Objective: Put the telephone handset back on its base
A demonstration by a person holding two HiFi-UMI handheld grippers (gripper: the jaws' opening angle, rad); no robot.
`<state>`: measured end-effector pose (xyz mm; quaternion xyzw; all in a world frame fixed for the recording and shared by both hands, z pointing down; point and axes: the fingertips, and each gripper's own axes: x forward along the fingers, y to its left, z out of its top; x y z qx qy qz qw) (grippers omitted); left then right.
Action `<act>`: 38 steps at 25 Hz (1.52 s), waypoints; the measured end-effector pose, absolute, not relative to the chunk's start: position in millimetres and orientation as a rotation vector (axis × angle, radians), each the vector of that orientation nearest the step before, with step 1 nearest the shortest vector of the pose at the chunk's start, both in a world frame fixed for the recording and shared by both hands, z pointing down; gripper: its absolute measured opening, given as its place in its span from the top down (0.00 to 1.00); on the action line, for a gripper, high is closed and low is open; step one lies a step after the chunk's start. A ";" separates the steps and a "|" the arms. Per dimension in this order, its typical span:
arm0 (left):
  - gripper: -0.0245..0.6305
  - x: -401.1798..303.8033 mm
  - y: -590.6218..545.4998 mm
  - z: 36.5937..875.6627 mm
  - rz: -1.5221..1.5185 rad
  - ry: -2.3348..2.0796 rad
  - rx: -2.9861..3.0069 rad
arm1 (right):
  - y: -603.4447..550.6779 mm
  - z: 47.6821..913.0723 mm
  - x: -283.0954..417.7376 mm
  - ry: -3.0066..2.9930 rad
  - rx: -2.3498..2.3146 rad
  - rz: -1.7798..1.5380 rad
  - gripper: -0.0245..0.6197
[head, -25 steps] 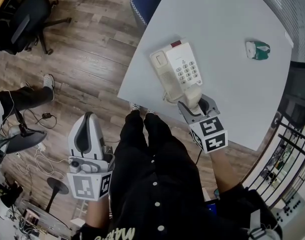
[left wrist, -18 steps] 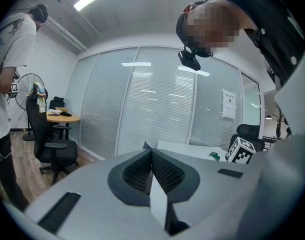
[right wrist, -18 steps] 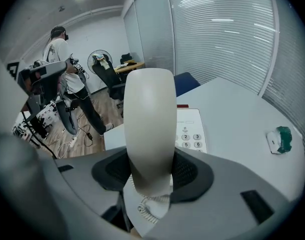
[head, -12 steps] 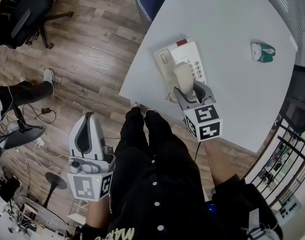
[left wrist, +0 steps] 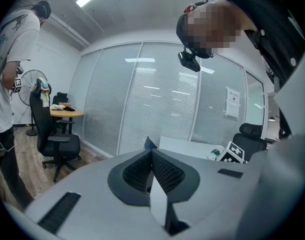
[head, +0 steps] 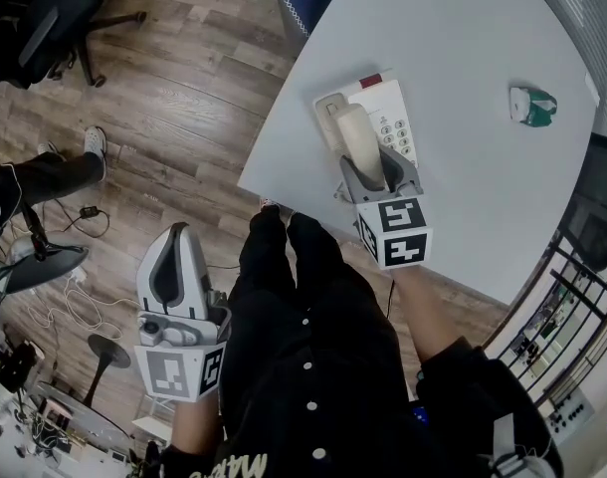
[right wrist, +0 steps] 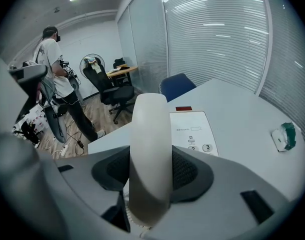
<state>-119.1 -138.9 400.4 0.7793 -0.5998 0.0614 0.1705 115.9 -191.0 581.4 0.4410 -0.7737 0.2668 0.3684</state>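
the right hand-held gripper [head: 373, 170] has its jaws spread wide and clamped on the near end of the cream telephone handset [head: 359, 139], which lies lengthwise over the left side of its base [head: 395, 108] near the edge of the white desk [head: 463, 48]; whether it touches the base cannot be told. the left hand-held gripper [head: 173, 239], jaws pressed together on nothing, hangs over the wooden floor [head: 184, 88] beside the person's legs [head: 294, 267].

Black buttoned clothing [head: 313, 366], grey left claw [head: 172, 232]
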 end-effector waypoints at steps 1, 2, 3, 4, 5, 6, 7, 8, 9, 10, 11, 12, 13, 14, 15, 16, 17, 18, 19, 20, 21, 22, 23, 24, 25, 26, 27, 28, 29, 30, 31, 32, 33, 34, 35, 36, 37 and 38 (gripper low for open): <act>0.94 -119.0 -138.9 402.3 0.176 -1.701 2.209 | -192.4 583.1 115.0 -1.983 1.139 0.681 0.61; 0.94 -118.8 -138.9 404.1 0.177 -1.698 2.204 | -193.9 584.6 114.5 -1.979 1.146 0.676 0.61; 0.94 -118.5 -138.9 405.6 0.178 -1.696 2.200 | -195.2 586.0 114.3 -1.973 1.153 0.672 0.61; 0.94 -118.5 -138.6 406.6 0.181 -1.694 2.198 | -196.1 587.2 113.9 -1.967 1.158 0.670 0.61; 0.94 -118.7 -138.2 407.4 0.184 -1.692 2.196 | -196.8 588.2 113.3 -1.962 1.162 0.671 0.61; 0.94 -119.2 -137.8 408.1 0.187 -1.691 2.195 | -197.4 589.1 112.3 -1.957 1.164 0.673 0.61; 0.94 -119.8 -137.6 409.0 0.189 -1.690 2.193 | -198.0 589.8 111.3 -1.953 1.166 0.676 0.61; 0.94 -120.5 -137.4 409.9 0.191 -1.688 2.190 | -198.5 590.4 110.1 -1.950 1.166 0.679 0.61; 0.94 -121.1 -137.4 411.0 0.192 -1.688 2.188 | -199.2 591.0 108.8 -1.947 1.165 0.681 0.61; 0.94 -121.7 -137.7 412.0 0.194 -1.687 2.186 | -200.1 591.7 107.3 -1.945 1.164 0.681 0.61; 0.94 -122.3 -138.0 413.0 0.196 -1.686 2.184 | -201.4 592.5 105.6 -1.943 1.164 0.682 0.61; 0.94 -122.9 -138.3 413.8 0.198 -1.685 2.183 | -202.7 593.5 103.9 -1.939 1.165 0.684 0.61; 0.94 -123.3 -138.4 414.4 0.199 -1.685 2.181 | -203.7 594.7 102.6 -1.934 1.166 0.684 0.61; 0.94 -123.7 -138.4 414.9 0.200 -1.685 2.179 | -204.1 595.8 102.0 -1.927 1.166 0.682 0.61; 0.94 -124.0 -138.4 415.3 0.200 -1.684 2.177 | -204.1 596.4 101.8 -1.922 1.166 0.679 0.61; 0.94 -124.3 -138.5 415.9 0.200 -1.683 2.176 | -203.9 596.5 102.0 -1.920 1.166 0.675 0.61; 0.94 -124.7 -138.8 416.6 0.202 -1.683 2.174 | -203.8 596.6 102.2 -1.919 1.167 0.672 0.61; 0.94 -125.0 -139.1 417.4 0.204 -1.682 2.173 | -203.7 596.6 102.3 -1.918 1.168 0.670 0.61; 0.94 -125.2 -139.3 418.2 0.206 -1.680 2.171 | -203.8 596.7 102.1 -1.916 1.168 0.670 0.61; 0.94 -125.2 -139.6 418.9 0.206 -1.680 2.169 | -203.9 596.8 101.9 -1.911 1.168 0.668 0.61; 0.94 -125.1 -139.8 419.4 0.205 -1.679 2.169 | -204.0 597.0 101.5 -1.907 1.168 0.665 0.61; 0.94 -124.8 -139.9 419.9 0.204 -1.678 2.169 | -204.1 597.1 101.1 -1.902 1.169 0.664 0.61; 0.94 -124.4 -139.9 420.2 0.203 -1.676 2.169 | -204.0 597.2 100.9 -1.900 1.169 0.664 0.61; 0.94 -124.0 -139.8 420.5 0.203 -1.673 2.169 | -203.8 597.1 101.0 -1.898 1.170 0.667 0.61; 0.94 -123.9 -139.7 420.6 0.203 -1.670 2.169 | -203.7 597.0 101.2 -1.897 1.169 0.671 0.61; 0.94 -124.1 -139.6 420.7 0.203 -1.668 2.169 | -203.7 596.7 101.2 -1.896 1.167 0.674 0.61; 0.94 -124.4 -139.6 420.7 0.203 -1.667 2.168 | -203.9 596.4 101.1 -1.895 1.163 0.678 0.61; 0.94 -124.7 -139.7 420.7 0.203 -1.668 2.167 | -204.2 596.3 101.0 -1.893 1.158 0.682 0.61; 0.94 -124.7 -139.7 420.8 0.203 -1.668 2.167 | -204.6 596.5 101.0 -1.892 1.153 0.686 0.60; 0.94 -124.5 -139.7 421.0 0.204 -1.668 2.166 | -204.9 596.8 101.1 -1.892 1.150 0.688 0.60; 0.94 -124.0 -139.5 421.2 0.204 -1.668 2.166 | -205.0 597.0 101.5 -1.892 1.147 0.687 0.60; 0.94 -123.5 -139.3 421.3 0.204 -1.668 2.165 | -205.0 596.8 101.8 -1.892 1.144 0.680 0.60; 0.94 -123.1 -139.1 421.3 0.204 -1.669 2.166 | -205.0 596.3 101.7 -1.894 1.140 0.672 0.60; 0.94 -123.0 -139.0 421.0 0.203 -1.669 2.166 | -204.7 595.5 100.9 -1.899 1.135 0.666 0.59; 0.94 -123.0 -138.8 420.7 0.201 -1.670 2.166 | -204.4 594.5 99.5 -1.906 1.130 0.665 0.59; 0.94 -123.3 -138.6 420.4 0.201 -1.671 2.166 | -204.3 593.5 98.3 -1.913 1.128 0.665 0.59; 0.94 -123.7 -138.4 420.2 0.201 -1.672 2.164 | -204.5 592.6 97.6 -1.918 1.128 0.663 0.58; 0.94 -124.1 -138.1 420.1 0.201 -1.673 2.163 | -205.0 591.9 97.5 -1.921 1.129 0.658 0.58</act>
